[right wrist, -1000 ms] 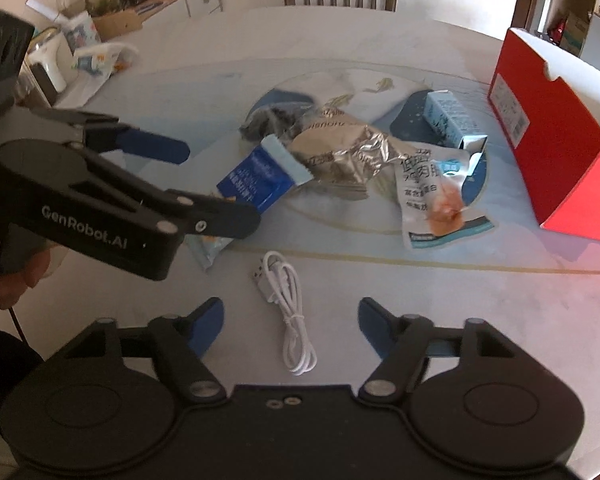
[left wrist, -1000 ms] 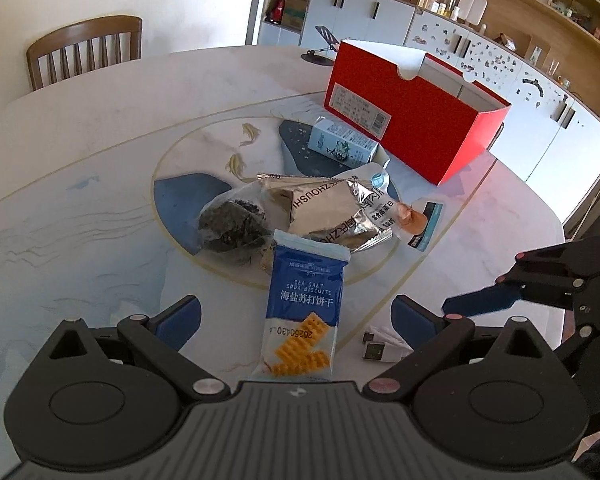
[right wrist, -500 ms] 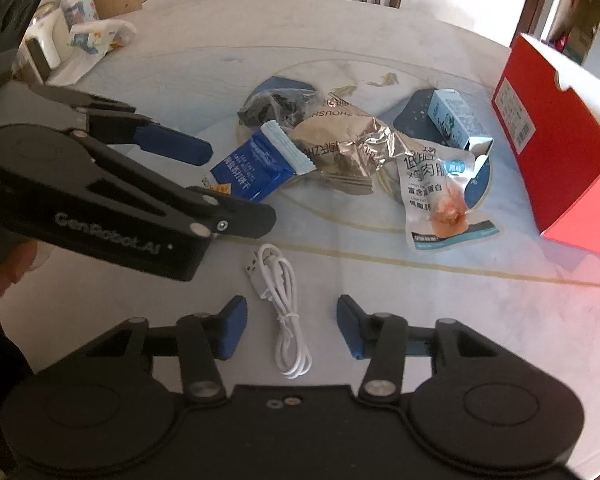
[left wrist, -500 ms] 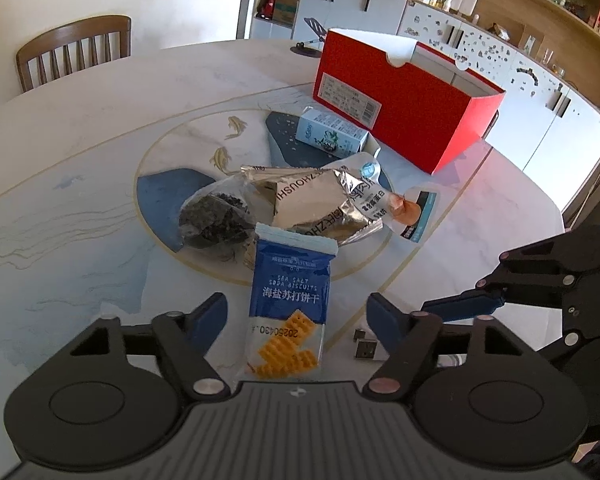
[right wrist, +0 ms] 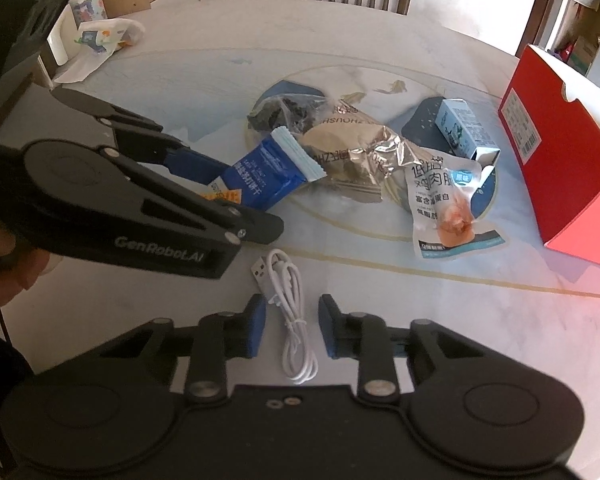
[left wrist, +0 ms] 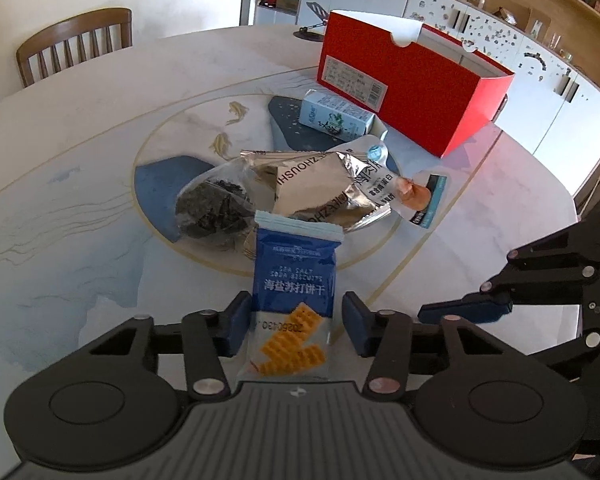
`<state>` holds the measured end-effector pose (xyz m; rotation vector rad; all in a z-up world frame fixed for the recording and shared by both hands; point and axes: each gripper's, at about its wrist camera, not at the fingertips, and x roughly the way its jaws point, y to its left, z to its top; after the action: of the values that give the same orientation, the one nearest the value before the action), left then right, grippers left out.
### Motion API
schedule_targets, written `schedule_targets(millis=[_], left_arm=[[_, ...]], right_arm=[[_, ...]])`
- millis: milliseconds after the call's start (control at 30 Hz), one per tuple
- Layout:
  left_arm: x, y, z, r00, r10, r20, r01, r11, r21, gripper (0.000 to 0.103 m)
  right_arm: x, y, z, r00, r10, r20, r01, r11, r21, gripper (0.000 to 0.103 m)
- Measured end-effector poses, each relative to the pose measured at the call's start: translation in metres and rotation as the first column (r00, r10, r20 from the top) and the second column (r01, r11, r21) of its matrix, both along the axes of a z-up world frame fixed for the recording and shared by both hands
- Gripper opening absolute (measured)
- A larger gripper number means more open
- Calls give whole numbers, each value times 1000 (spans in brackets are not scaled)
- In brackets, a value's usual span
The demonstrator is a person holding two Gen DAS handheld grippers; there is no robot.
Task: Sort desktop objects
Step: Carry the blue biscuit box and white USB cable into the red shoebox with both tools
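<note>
So the left gripper has its 2 blue pads either side of the lower half of the blue sea salt biscuit pack, with a sliver of gap on each side, so it's spread around the pack and not clamped on it as far as I can see. The pack lies flat on the surface, its crimped top end pointing at the snack pile and resting on the edge of the silver foil bag. From the right wrist view the same biscuit pack sits between the left gripper's fingers, with that gripper low over the surface. The right gripper is parted too, straddling the bundled white USB cable that lies on the surface just on the near side of the biscuit pack; the pads aren't touching the cable. Just behind the biscuit pack and left of the foil bag is a clear bag of dark dried stuff. Tucked under the foil bag's right edge is a white chicken breast pouch, and past the foil bag lies a small light blue carton on its side. The big open red box stands right behind that carton. Far side of the surface from the biscuit pack, a wooden chair.
</note>
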<state>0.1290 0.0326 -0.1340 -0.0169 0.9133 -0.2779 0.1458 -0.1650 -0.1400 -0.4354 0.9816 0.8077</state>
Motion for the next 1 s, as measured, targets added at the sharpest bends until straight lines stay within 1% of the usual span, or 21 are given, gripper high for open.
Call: schedule_targets(millis=[67,267,467,733,1000], left_arm=[[0,0,0,1000,7,-1,-7,1000,3,41],[-1,1,1,1000,15,-11,-15,1000,-4,37],[-8,3,3,1000,20,-21,-21,1000,-21,35],[-18,3,11,999,30,-30,-31,999,-38,35],[-24,-5,22,999,29,-36,-31,998,-50,35]], right_arm=[[0,-2,0,1000,-3,2,3,1000,3,14],[6,-8,1,1000,-19,-10,19,1000,13,12],[16,-23,0,995,-84,-46,85,996,31,12],[32,-54,1,972,-199,-124,209,976,67,11],[39,-76,15,958,-243,-153,261,959,111,11]])
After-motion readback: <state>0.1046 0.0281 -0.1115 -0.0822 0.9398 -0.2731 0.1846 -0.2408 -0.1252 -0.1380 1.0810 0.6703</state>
